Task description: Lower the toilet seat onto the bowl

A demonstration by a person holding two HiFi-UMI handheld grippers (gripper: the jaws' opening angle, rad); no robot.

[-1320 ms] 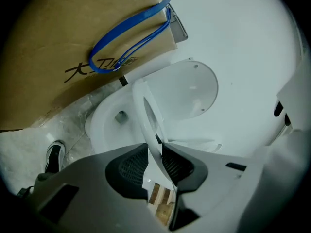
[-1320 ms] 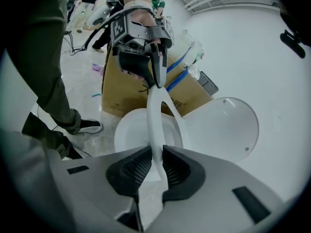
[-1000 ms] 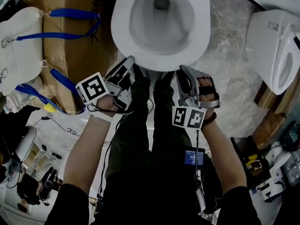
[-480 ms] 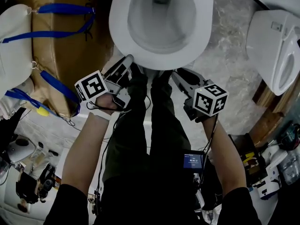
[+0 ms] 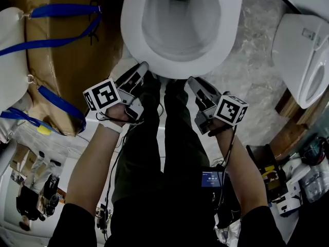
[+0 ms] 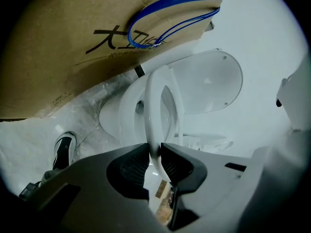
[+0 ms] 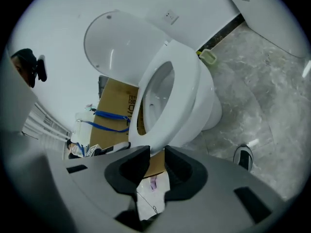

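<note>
The left gripper (image 5: 140,70) is clenched on the near-left rim of the toilet seat (image 5: 231,20), which lies down over the bowl (image 7: 210,106). The right gripper (image 5: 193,82) waits at the near rim, jaws narrowly parted, holding nothing.

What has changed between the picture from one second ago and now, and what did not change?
The right gripper rolled over. Its marker cube swung from below it up to its right side, and its claw edged left, near the front rim of the toilet seat. Nothing was taken or released. The left gripper stays clamped on that rim, and the seat looks as before.
</note>
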